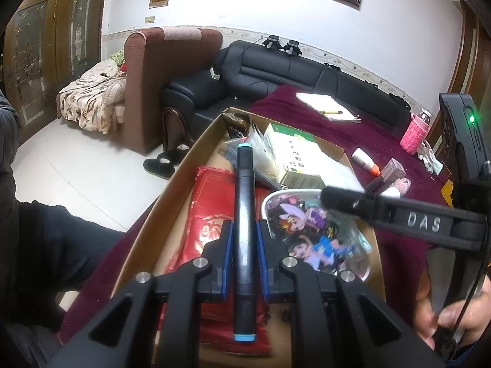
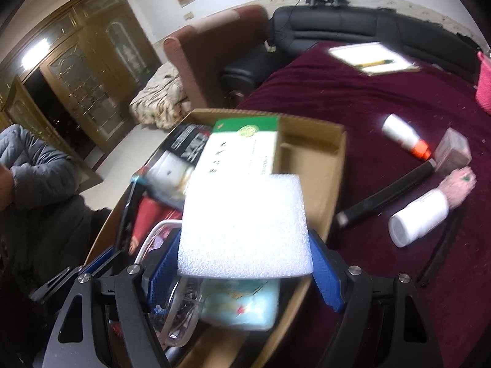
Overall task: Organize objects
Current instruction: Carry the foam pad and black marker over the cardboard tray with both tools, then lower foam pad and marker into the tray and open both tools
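Observation:
My left gripper (image 1: 244, 236) is shut on a black marker (image 1: 244, 190) with blue end caps, held lengthwise above an open cardboard box (image 1: 190, 159). The same marker (image 2: 127, 217) shows at the box's left side in the right wrist view. My right gripper (image 2: 245, 268) is shut on a white foam sheet (image 2: 245, 227) over the box (image 2: 334, 165). Inside lie a red packet (image 1: 211, 202), a cartoon-printed dish (image 1: 310, 230) and a green-and-white carton (image 2: 242, 150). One of the right gripper's fingers (image 1: 423, 222) reaches in from the right.
On the maroon cloth right of the box lie an orange-capped white bottle (image 2: 403, 138), a black stick (image 2: 386, 194), a white jar (image 2: 417, 219), a small clear box (image 2: 452, 151) and a notepad with a pen (image 2: 373, 58). A black sofa (image 1: 276, 70) stands behind.

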{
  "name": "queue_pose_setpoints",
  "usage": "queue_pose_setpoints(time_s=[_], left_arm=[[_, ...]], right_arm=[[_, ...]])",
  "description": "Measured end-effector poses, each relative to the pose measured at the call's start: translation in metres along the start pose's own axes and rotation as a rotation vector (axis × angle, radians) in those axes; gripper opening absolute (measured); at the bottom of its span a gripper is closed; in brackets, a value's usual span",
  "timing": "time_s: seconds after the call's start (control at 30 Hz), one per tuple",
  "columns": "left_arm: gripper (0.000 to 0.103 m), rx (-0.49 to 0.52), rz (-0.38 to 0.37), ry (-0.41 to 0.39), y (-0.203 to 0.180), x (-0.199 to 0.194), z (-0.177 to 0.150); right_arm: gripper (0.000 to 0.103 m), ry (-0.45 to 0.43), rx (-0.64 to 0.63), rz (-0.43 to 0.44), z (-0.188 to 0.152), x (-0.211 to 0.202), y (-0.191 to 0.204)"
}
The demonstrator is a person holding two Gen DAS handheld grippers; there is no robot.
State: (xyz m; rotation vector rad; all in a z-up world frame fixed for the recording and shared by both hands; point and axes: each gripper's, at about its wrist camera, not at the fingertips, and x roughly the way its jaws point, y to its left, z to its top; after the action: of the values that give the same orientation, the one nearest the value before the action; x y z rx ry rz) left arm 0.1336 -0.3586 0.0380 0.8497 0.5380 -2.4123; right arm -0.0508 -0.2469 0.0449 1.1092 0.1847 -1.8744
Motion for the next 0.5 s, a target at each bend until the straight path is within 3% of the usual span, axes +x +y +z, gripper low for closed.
queue_pose_setpoints(time_s=[0.33, 0.5], left_arm=[[0.015, 0.001, 0.004, 0.008, 0.0, 0.002, -0.003], [0.015, -0.007, 0.001, 0.01, 0.0, 0.003, -0.003]], right_arm=[[0.086, 0.025, -0.049, 0.023, -0.004, 0.0, 0.01], [0.091, 0.015, -0.079, -0.005, -0.007, -0.006, 0.014]])
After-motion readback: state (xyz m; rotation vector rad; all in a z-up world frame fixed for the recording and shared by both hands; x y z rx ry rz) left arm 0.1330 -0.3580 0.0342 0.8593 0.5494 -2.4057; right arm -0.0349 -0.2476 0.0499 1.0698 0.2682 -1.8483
